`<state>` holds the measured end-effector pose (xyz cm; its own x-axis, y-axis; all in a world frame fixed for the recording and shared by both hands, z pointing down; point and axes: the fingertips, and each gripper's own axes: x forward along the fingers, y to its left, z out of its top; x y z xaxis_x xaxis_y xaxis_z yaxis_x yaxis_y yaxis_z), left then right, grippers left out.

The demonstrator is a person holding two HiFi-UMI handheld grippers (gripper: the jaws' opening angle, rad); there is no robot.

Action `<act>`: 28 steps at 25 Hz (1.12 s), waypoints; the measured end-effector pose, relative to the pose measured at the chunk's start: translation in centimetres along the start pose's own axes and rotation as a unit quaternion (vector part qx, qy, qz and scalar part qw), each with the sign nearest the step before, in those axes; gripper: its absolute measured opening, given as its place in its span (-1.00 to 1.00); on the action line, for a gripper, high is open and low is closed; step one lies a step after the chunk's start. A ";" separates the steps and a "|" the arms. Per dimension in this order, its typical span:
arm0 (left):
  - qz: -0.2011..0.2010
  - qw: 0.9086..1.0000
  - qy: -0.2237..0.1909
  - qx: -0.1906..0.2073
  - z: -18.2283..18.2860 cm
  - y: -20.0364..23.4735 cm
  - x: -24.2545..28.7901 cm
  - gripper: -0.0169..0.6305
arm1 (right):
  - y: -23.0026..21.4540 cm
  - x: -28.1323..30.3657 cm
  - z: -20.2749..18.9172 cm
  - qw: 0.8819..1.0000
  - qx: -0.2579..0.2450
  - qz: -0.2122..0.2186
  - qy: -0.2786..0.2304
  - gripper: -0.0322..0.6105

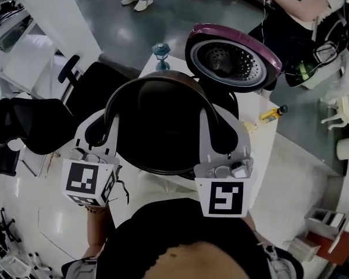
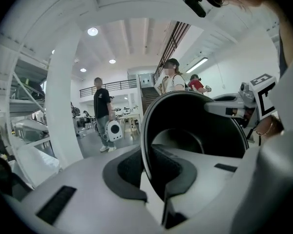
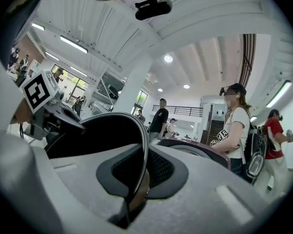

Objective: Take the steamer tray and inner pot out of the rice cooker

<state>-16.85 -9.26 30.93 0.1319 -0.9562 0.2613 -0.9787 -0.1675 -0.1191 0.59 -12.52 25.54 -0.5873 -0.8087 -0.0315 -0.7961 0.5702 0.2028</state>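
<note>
Inner pot is clamped at its rim by left claw and right claw, seemingly lifted clear of the rice cooker beyond them; steamer tray unseen.

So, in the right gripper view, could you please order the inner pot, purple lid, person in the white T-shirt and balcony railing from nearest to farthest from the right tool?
1. inner pot: rim clamped in the right tool, left.
2. purple lid: just beyond, right.
3. person in white T-shirt: behind it, right.
4. balcony railing: far back, centre.
</note>
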 end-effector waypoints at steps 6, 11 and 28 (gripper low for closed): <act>0.004 1.000 0.016 -0.004 -1.9 7.2 -2.7 -0.85 | 6.9 3.6 1.7 1.000 0.001 0.019 -0.010 -0.84; -0.035 0.997 0.067 0.022 -4.6 12.8 -3.1 -0.84 | 12.8 6.5 -0.1 1.000 0.012 0.007 0.022 -0.84; -0.217 0.942 0.235 0.100 -19.6 16.6 4.6 -0.84 | 20.8 6.5 -17.6 0.944 0.168 -0.125 0.253 -0.83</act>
<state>-35.52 -11.78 48.93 0.3828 -0.5835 0.7162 -0.7927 -0.6057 -0.0698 -17.16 -8.46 46.79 -0.2972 -0.8408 0.4525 -0.9520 0.2970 -0.0734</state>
